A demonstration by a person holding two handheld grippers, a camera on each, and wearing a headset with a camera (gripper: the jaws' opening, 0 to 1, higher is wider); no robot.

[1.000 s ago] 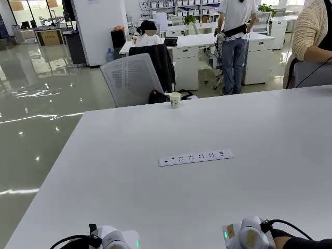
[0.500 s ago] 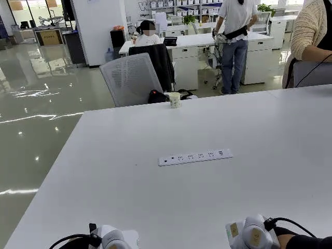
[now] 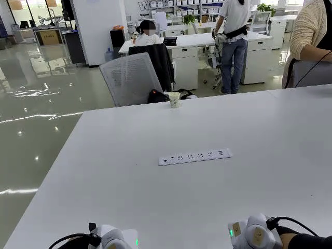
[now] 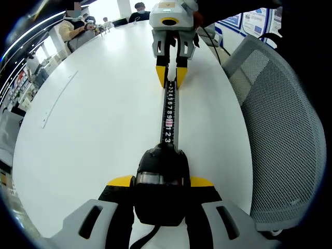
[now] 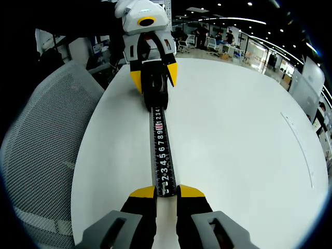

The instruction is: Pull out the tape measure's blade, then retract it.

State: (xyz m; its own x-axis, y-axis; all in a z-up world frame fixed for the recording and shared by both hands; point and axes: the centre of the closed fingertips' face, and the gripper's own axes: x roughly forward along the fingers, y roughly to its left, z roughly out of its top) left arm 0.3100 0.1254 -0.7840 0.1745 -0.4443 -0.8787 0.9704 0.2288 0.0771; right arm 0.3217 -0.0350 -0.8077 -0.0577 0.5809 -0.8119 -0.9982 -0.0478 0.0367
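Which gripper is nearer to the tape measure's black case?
Left. The left gripper is shut on the case itself; the right gripper pinches the far end of the pulled-out blade, apart from the case.

Power strip (image 3: 195, 156) and paper cup (image 3: 175, 99) on white table (image 3: 259, 129)

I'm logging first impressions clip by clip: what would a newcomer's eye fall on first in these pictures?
The eye-catcher is a dark numbered blade stretched low over the white table. The left claw grips the black tape measure at one end, and the right claw pinches the blade's tip at the other. In the head view, a white power strip lies mid-table, with a paper cup near the far edge.
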